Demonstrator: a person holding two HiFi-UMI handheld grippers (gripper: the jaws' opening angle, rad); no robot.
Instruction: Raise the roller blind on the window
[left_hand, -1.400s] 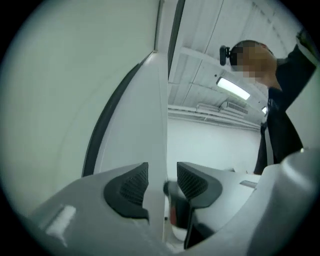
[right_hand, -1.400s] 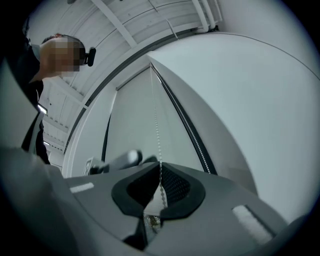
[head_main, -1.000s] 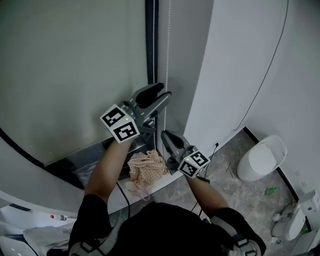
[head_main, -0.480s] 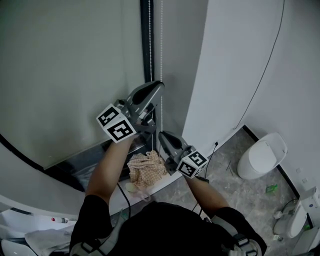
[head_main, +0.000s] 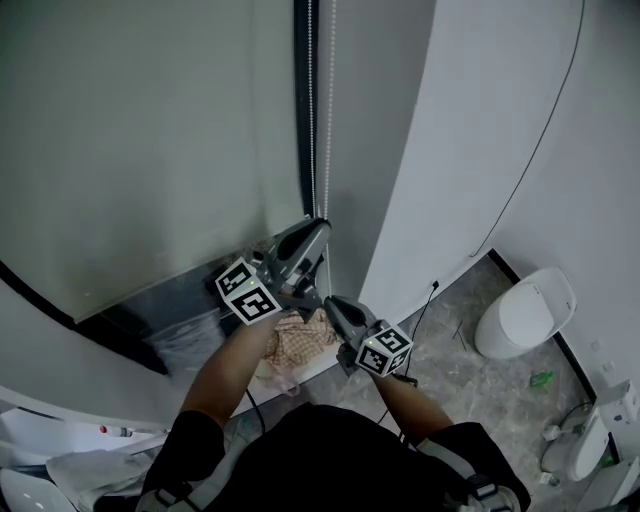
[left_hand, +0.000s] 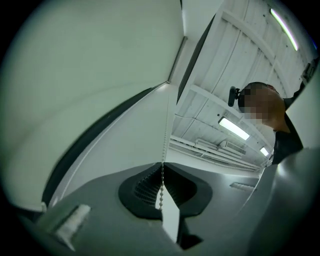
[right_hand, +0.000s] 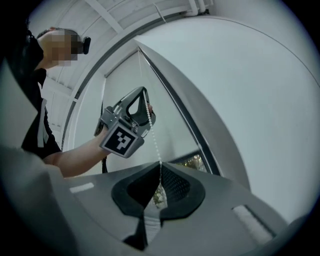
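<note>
Both are clamped on the chain, which runs straight up from them beside the blind. The left gripper has just closed onto it up higher. The right gripper grips just below, so I'd guess the next pull goes straight down.

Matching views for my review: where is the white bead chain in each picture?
Head view: the white bead chain hangs at top centre, right of the dark window frame strip.
Left gripper view: lower centre, pinched in the left gripper, whose jaws have just closed.
Right gripper view: centre, running down into the shut right gripper.
Shared landmark: that frame strip, in all three.
</note>
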